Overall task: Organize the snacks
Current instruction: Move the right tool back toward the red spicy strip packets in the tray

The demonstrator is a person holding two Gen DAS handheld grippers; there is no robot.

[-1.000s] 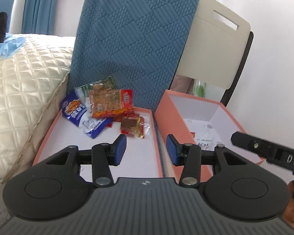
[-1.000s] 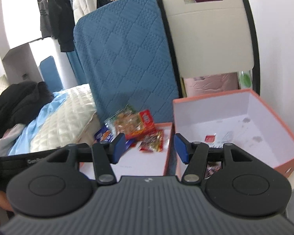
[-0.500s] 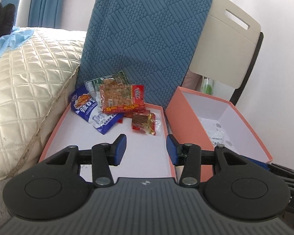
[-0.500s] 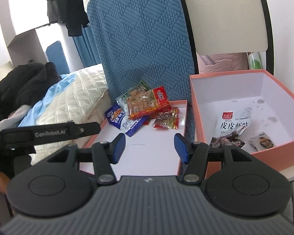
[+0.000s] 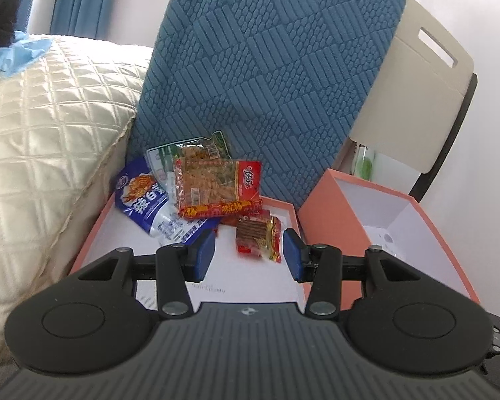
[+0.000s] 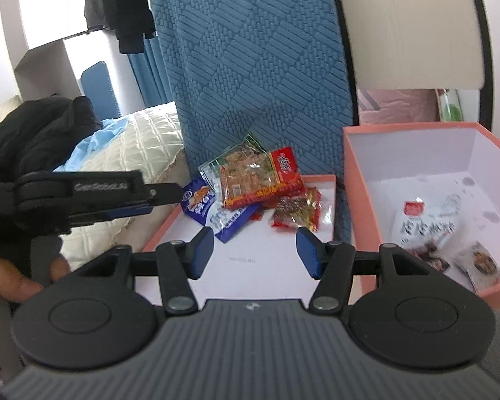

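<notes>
Crinkly red foil snack packet [image 5: 257,236] sits framed between spread, empty left gripper [image 5: 249,253] fingers, likely lined up for pickup; right gripper [image 6: 255,251] likewise wide, empty.

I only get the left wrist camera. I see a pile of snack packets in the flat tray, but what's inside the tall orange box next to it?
Observer: A big white snack bag lies on the floor of the tall orange box.
Operator: Is that the only snack in there?
Observer: No, a small packet sits beside the bag, nearer the front wall.
Operator: Where's the other gripper? I can't see it!
Observer: The right gripper is open and empty, hovering over the flat tray, in front of the small red packet.
</notes>
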